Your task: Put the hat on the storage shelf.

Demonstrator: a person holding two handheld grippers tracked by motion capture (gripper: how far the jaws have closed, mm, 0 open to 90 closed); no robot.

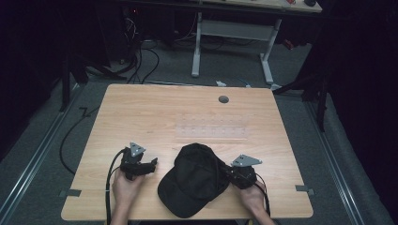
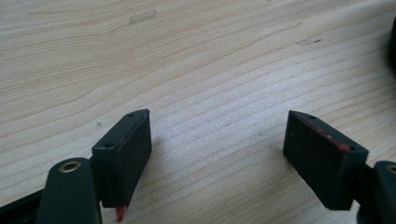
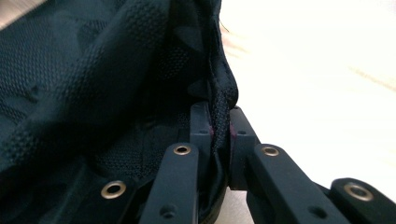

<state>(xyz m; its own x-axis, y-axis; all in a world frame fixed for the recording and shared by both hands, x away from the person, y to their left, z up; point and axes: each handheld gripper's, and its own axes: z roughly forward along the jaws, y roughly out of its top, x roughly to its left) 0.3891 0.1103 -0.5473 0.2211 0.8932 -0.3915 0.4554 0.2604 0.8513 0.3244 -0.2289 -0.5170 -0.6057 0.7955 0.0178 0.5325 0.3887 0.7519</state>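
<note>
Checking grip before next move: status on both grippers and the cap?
Right gripper shut on black cap, pinching its edge fabric. Left gripper open, nothing between the jaws, over bare table. Nothing in the way.

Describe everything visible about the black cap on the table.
The black cap lies on the near middle of the wooden table, crown toward the far side, brim toward the near-left edge. It looks like woven mesh-textured fabric, soft and creased, with a stitched rim. The right gripper is shut on a fold of its right-hand edge, fabric pinched between the pads. The left gripper stands open beside it, apart from it.
</note>
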